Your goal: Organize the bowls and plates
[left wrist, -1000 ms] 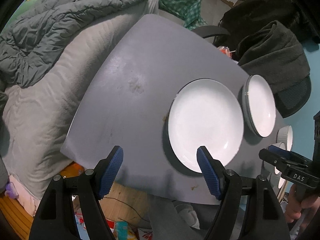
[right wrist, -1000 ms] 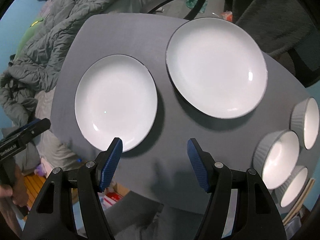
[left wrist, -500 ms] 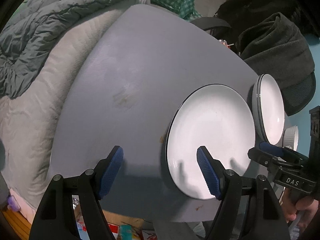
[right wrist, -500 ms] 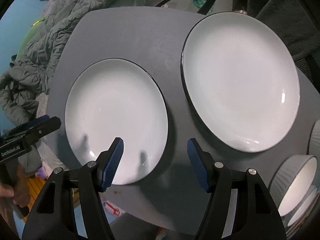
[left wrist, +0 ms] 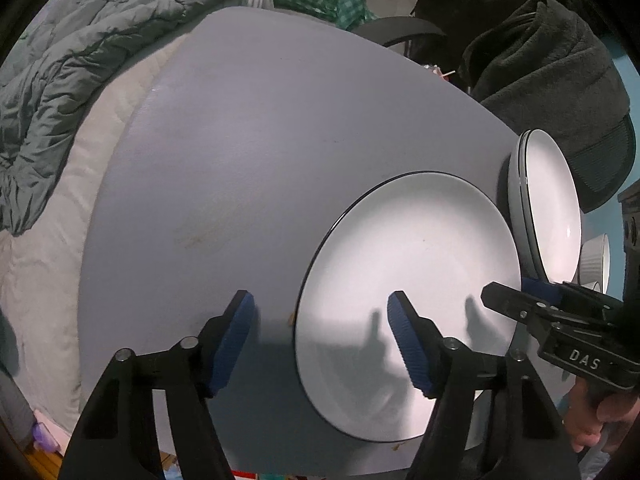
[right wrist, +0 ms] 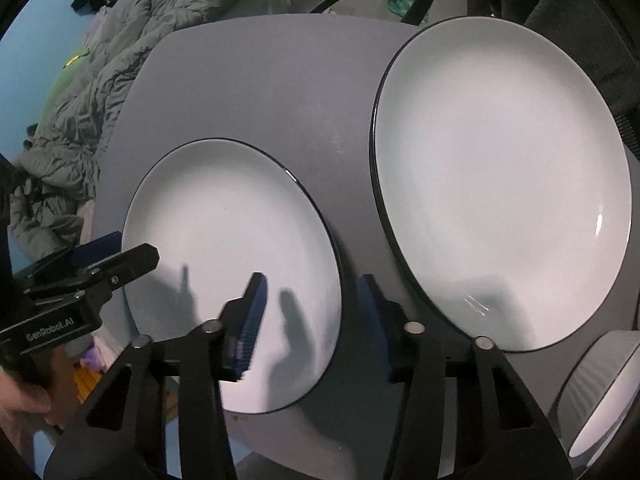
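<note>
White glaze with a thin dark rim marks the nearer plate [left wrist: 408,304] in our left wrist view, lying flat on the grey table [left wrist: 248,168] near its front edge; our left claw [left wrist: 320,340] hangs released above the plate's left rim, one blue pad over bare table and the other over the glaze, holding nothing. Beyond it the larger plate [left wrist: 548,208] rests just beside the first without overlapping it, a ribbed bowl [left wrist: 596,260] peeks out past that, and the right claw [left wrist: 520,294] reaches in from the side over the plate's right edge. A rumpled grey duvet [left wrist: 60,80] lies on the bed beside the table. From the right wrist view, the right claw [right wrist: 312,316] is likewise released and empty, its pads straddling the right rim of the nearer plate [right wrist: 224,248], while the left claw [right wrist: 116,252] sits at the opposite rim. The larger plate [right wrist: 504,176] lies apart across a strip of table, and a ribbed bowl [right wrist: 600,392] sits at the lower right. We judge that we are at the approach to the first pick, the stacking not yet begun. Next we would need one claw lowered until a pad slips under the rim, then closed firmly, since the shallow glazed lip may slide; then the plate should be lifted level and set centred on the larger one.
</note>
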Motion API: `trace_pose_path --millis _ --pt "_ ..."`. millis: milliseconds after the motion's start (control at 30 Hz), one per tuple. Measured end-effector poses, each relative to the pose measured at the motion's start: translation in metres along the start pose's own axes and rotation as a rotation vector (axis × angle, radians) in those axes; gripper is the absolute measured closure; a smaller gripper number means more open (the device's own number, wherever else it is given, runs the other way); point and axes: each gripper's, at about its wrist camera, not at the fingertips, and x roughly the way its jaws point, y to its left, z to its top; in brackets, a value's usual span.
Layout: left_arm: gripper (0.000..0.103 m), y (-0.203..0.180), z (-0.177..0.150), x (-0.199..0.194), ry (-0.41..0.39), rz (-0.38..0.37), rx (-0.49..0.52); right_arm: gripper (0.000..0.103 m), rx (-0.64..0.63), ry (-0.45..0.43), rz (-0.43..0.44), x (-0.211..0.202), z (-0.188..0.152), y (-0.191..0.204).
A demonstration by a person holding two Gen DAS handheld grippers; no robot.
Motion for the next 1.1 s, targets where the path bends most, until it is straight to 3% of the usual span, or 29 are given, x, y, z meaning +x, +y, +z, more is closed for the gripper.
trace_pose_path --millis 167,233,333,733,1100 --pt "0.059 0.004 0.004 0.009 0.025 -0.024 -0.018 0.076 0.004 0.018 0.01 0.005 0.001 -0.001" --pt "0.074 0.006 0.004 0.011 0.035 -0.032 -0.03 0.078 0.007 0.022 0.007 0.007 0.001 -0.003" --pt "0.08 0.009 0.002 0.011 0.036 -0.023 -0.032 0.083 0.01 0.026 0.001 0.008 0.0 -0.005" --pt "0.083 0.008 -0.005 0.012 0.059 -0.043 -0.006 0.084 0.027 0.057 0.033 0.007 -0.003 -0.014" --pt "0.083 -0.002 -0.032 0.017 0.104 -0.08 -0.007 0.084 0.042 0.096 0.029 0.003 -0.028 -0.028"
